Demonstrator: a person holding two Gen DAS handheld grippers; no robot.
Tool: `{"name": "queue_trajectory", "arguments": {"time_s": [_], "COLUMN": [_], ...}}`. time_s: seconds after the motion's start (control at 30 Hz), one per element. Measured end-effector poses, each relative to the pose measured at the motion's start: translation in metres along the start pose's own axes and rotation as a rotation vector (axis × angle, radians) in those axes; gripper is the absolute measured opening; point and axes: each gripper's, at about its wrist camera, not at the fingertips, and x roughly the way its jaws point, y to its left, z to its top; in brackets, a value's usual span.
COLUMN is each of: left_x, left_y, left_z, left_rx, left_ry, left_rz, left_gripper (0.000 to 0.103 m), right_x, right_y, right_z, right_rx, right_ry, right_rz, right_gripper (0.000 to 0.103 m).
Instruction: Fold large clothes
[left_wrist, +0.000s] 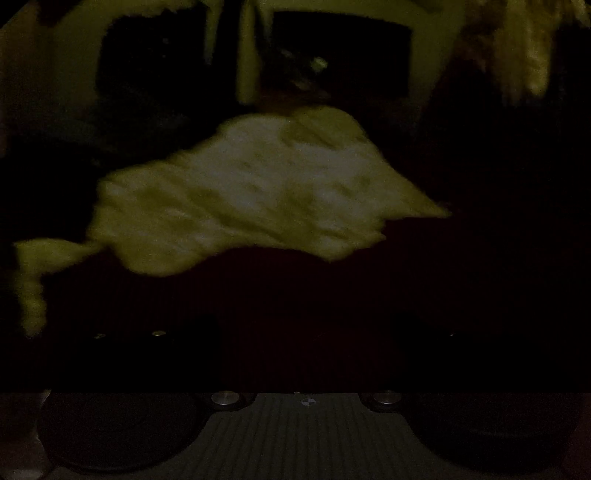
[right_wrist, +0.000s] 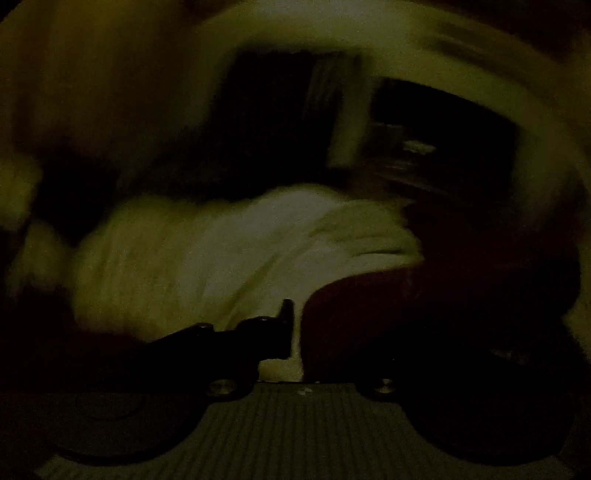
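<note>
Both views are very dark. In the left wrist view a pale crumpled garment (left_wrist: 258, 192) lies on a dark surface ahead of me. My left gripper (left_wrist: 306, 332) is lost in the dark; its fingers cannot be made out. In the right wrist view the same pale garment (right_wrist: 221, 258) lies ahead, blurred. My right gripper (right_wrist: 295, 332) is low over its near edge. The left finger (right_wrist: 273, 332) shows as a dark outline against the cloth. A dark reddish cloth (right_wrist: 406, 314) hides the right finger. The jaws look close together, with pale cloth in the narrow gap.
A pale wall with two dark window-like openings (left_wrist: 340, 55) stands behind the surface; it also shows in the right wrist view (right_wrist: 443, 122). A pale hanging cloth (left_wrist: 524, 48) is at the upper right.
</note>
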Motion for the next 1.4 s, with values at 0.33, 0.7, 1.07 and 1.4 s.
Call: {"name": "queue_trajectory", "arguments": {"time_s": [0.33, 0.7, 1.07, 1.4], "left_x": [0.004, 0.004, 0.071, 0.139], "left_y": [0.051, 0.071, 0.109, 0.083], "left_z": [-0.009, 0.012, 0.069, 0.074], "left_rx": [-0.149, -0.271, -0.305, -0.261], "left_ry": [0.065, 0.049, 0.122, 0.248], "left_rz": [0.068, -0.018, 0.096, -0.002], "left_gripper": [0.103, 0.103, 0.103, 0.103], "right_x": [0.036, -0.015, -0.039, -0.035], "right_y": [0.032, -0.089, -0.122, -0.122], "right_z": [-0.039, -0.094, -0.205, -0.224], "right_rx": [0.001, 0.942, 1.483, 1.570], "right_ry": [0.204, -0.011, -0.230, -0.247], "right_rz": [0.179, 0.281, 0.023, 0.023], "right_gripper": [0.092, 0.092, 0.068, 0.089]}}
